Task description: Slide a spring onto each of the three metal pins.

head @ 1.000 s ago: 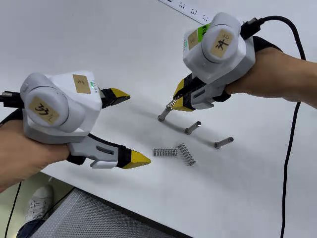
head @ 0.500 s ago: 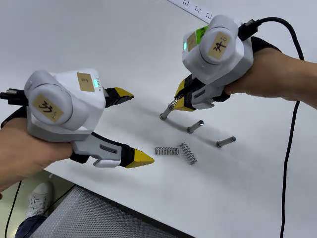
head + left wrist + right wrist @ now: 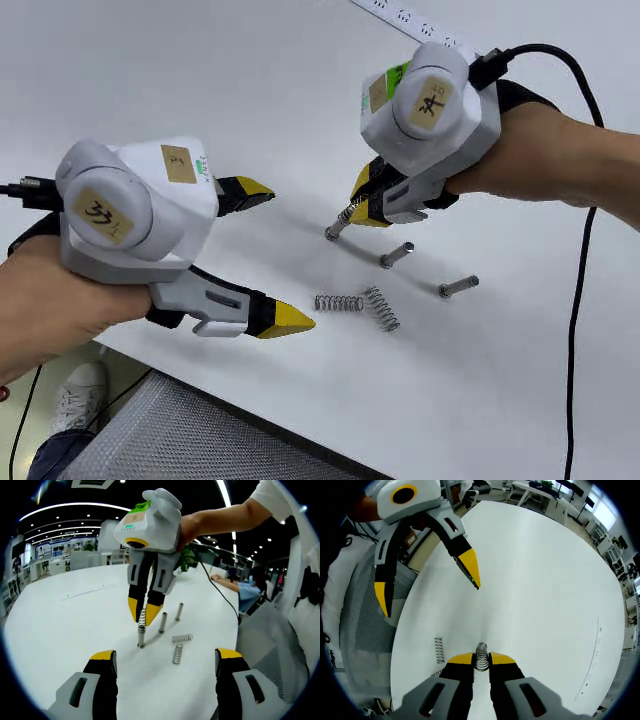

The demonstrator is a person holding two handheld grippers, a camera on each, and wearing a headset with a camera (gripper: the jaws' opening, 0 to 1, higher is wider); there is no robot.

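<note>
Centrally, coiled spring (image 3: 142, 617), cylindrical metal pin (image 3: 141, 639).

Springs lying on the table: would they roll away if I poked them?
Probably. The left spring and the right spring lie on their sides on a smooth table, so a sideways poke would likely roll them. Their thin open coils suggest they are light and squashy.

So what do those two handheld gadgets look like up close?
Both match: the left gripper and right gripper have rounded white-and-grey plastic bodies, black jaws with yellow tips, and tan paper labels with handwritten marks. The right one carries a green sticker. A black cable leaves the back of each. The person wears a white short sleeve.
</note>
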